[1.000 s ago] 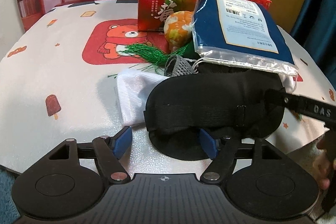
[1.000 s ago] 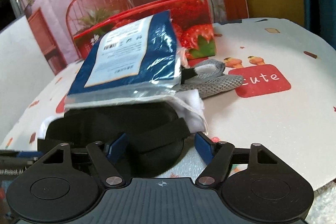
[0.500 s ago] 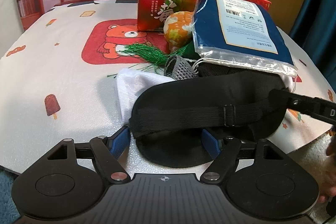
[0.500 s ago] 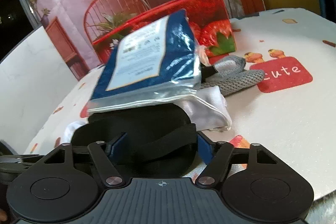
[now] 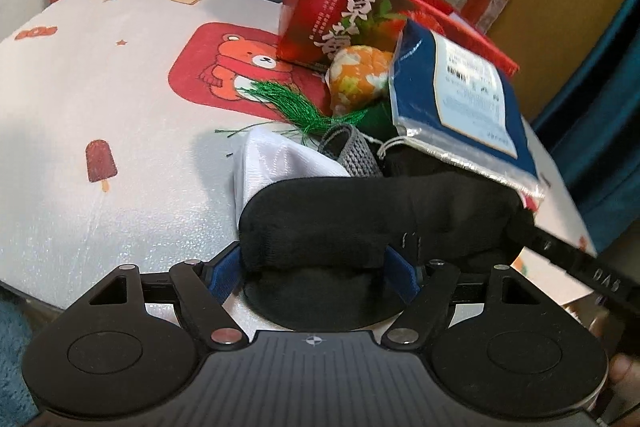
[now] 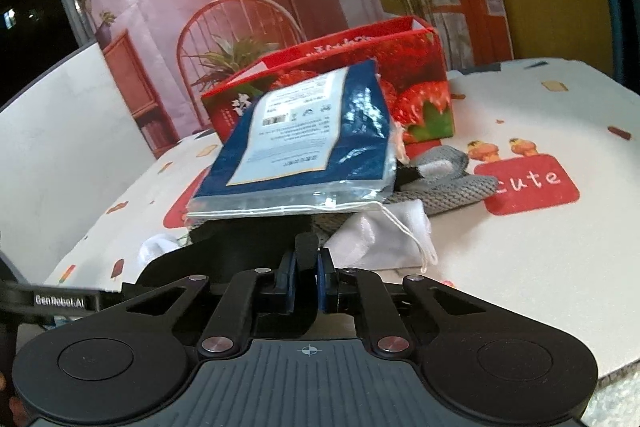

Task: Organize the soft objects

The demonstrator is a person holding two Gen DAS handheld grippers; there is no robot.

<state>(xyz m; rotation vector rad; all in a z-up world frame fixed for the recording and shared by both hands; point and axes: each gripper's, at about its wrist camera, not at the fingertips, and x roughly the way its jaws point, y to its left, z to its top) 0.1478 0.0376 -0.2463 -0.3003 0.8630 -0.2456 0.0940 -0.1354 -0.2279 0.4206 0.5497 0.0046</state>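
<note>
A round counter (image 5: pixel 100 99) with a white cloth printed with bears and ice lollies stands before a backdrop of plants and a red chair. Near its front edge lies a pile of soft things: a black sleep mask (image 5: pixel 360 227) at the front, a white cloth pouch (image 5: pixel 276 163) and grey knitted piece (image 5: pixel 352 155) behind it, and a blue packet in clear plastic (image 5: pixel 460 99) resting tilted on top. A green tassel (image 5: pixel 292 103) and an orange-and-white ball (image 5: pixel 360 75) lie in front of a red strawberry box (image 5: pixel 344 19).

The left tool (image 5: pixel 316 263) has its fingers spread wide on either side of the mask's near edge, not squeezing it. The right tool (image 6: pixel 307 281) is clenched on the mask's other end (image 6: pixel 306 251).
</note>
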